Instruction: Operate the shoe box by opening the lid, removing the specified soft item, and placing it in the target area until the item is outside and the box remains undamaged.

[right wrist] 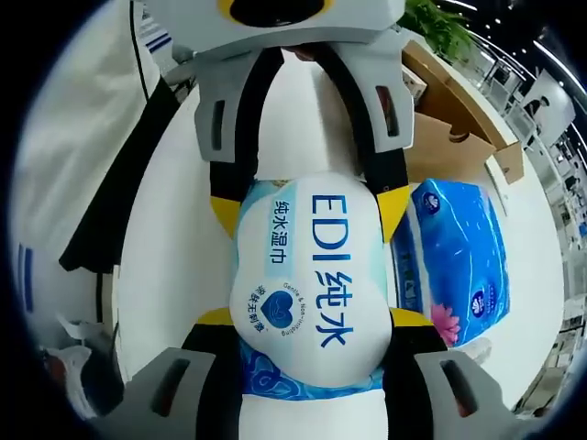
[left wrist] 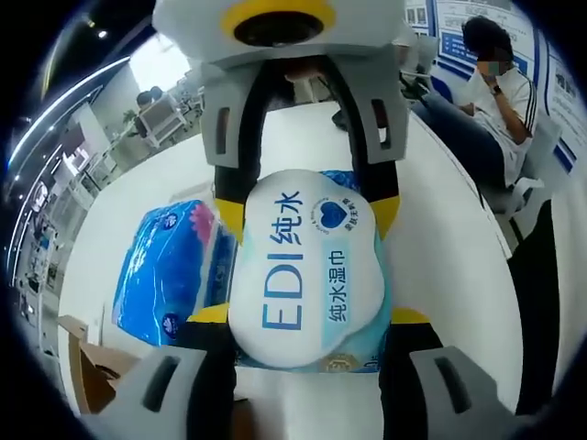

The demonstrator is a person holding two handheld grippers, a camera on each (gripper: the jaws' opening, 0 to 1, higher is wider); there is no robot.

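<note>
Closest to you in both views is the wet wipe pack (left wrist: 307, 270), white-faced with blue "EDI" lettering and a blue edge, held up above the white table (left wrist: 440, 229). You have it gripped from both ends at once: your left gripper (left wrist: 307, 321) comes up from the bottom of the left gripper view with its yellow-tipped jaws closed against the pack's sides, and your right gripper (left wrist: 307, 197) reaches in from the top of that view, its jaws pinching the far end. From the right gripper view the arrangement is mirrored, the right gripper (right wrist: 312, 321) below and the left gripper (right wrist: 307, 197) above, with the pack (right wrist: 307, 280) bulging between the four tips. Each pair of jaws is spread only as wide as the pack, pressing into its soft sides.

Just beside the pack lies a blue tissue package (left wrist: 170, 270) on the table, near enough to crowd that side. A brown cardboard box (right wrist: 459, 119) stands behind the blue package (right wrist: 463, 257) in the right gripper view, with a green plant (right wrist: 445, 27) farther back. Turn to the left gripper view and you see a seated person (left wrist: 491, 101) beyond the table's far edge, and a corner of brown cardboard (left wrist: 87, 367) low by the blue package. Whether that cardboard is the shoe box, you cannot tell.
</note>
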